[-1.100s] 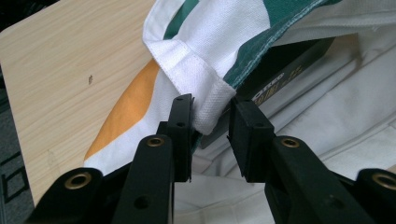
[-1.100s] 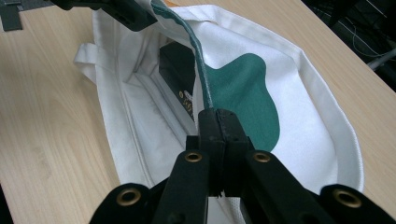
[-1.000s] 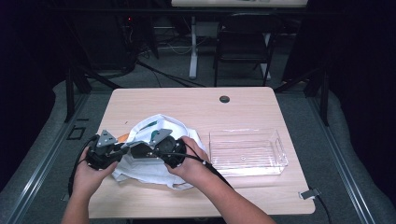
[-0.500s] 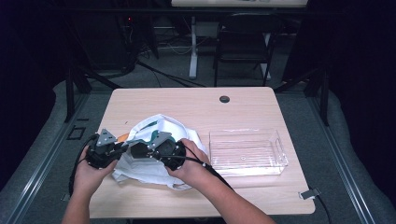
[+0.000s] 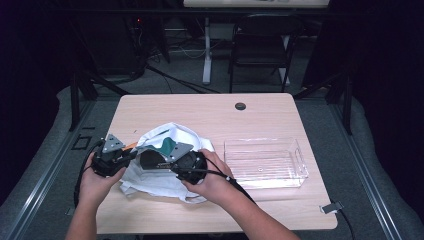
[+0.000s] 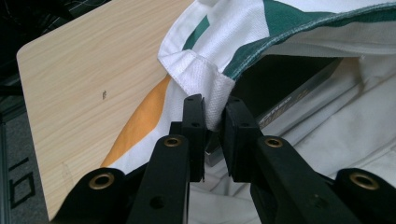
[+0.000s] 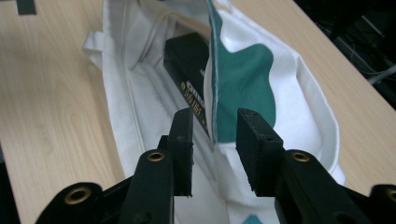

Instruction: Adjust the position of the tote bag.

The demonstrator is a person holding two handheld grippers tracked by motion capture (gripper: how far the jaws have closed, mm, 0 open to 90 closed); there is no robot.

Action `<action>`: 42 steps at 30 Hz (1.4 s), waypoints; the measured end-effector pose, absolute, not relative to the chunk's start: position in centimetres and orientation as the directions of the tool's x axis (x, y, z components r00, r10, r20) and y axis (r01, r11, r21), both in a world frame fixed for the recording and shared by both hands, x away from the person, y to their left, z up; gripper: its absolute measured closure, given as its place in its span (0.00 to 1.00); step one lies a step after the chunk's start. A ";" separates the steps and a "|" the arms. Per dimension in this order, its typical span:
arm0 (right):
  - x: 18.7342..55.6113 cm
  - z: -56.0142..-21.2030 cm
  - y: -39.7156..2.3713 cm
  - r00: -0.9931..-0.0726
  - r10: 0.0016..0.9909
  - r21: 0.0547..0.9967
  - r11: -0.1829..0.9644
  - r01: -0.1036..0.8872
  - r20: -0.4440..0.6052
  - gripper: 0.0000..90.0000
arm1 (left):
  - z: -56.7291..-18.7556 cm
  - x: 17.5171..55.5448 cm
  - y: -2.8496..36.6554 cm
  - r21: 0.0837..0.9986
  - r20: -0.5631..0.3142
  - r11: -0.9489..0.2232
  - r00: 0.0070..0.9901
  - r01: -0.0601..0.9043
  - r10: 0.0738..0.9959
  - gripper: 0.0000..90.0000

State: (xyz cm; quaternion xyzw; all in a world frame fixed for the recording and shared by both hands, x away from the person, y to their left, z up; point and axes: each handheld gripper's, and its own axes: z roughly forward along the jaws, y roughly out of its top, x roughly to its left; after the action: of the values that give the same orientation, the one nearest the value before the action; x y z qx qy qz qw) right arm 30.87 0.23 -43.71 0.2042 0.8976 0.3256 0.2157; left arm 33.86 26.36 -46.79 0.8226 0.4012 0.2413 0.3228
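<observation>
So there's a white cloth bag (image 5: pixel 160 175) with green and orange patches lying on the near left part of the wooden worktop (image 5: pixel 260 120), with both hands working at its mouth. The left gripper (image 6: pixel 212 119) has its jaws pinched tight on a folded bit of the bag's white hem, cloth squeezed right between the pads, holding that edge up off the worktop. The right gripper (image 7: pixel 215 140) is on the opposite edge: the green-and-white rim of the bag stands between its jaws, but they've just been opening and there's a visible gap on both sides of the cloth, so it isn't gripping anything right now. Inside the bag you can see a black box (image 7: pixel 189 70) with some gold lettering on its side, lying flat on the bottom layer of cloth, past the right gripper's jaws. In the high view the two grippers sit close together over the bag's left half. Off to the right of the bag, near but not touching, sits a clear plastic tray (image 5: pixel 295 170) on the worktop.
</observation>
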 end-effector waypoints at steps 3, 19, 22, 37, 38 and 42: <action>30.9 -43.8 0.0 -0.826 0.506 0.660 0.713 0.237 -0.250 0.73 | -46.7 34.0 26.3 0.729 0.138 -0.467 0.561 0.501 0.817 0.90; 31.5 -45.6 0.8 -0.801 0.489 0.593 0.776 0.218 -0.346 0.65 | -46.1 34.6 26.5 0.748 0.127 -0.446 0.554 0.491 0.823 0.90; 31.6 -45.6 0.9 -0.794 0.487 0.582 0.784 0.214 -0.364 0.71 | -46.0 34.7 26.5 0.750 0.127 -0.446 0.555 0.489 0.822 0.90; 32.4 -44.4 0.9 -0.748 0.547 0.576 0.770 0.273 -0.377 0.91 | -45.8 34.8 26.5 0.765 0.130 -0.435 0.547 0.476 0.827 0.90; 32.5 -44.3 0.9 -0.743 0.552 0.585 0.765 0.269 -0.379 0.91 | -45.8 34.8 26.5 0.767 0.127 -0.431 0.547 0.475 0.828 0.90; 32.7 -43.9 0.7 -0.721 0.573 0.600 0.752 0.273 -0.391 0.91 | -45.7 34.7 26.4 0.768 0.131 -0.430 0.542 0.474 0.830 0.90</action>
State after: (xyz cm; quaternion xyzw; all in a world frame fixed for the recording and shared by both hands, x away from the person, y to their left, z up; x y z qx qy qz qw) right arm 32.70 0.67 -43.85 0.2373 0.8904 0.2599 0.2886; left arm 34.72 26.37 -45.74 0.8061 0.4045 0.2557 0.3481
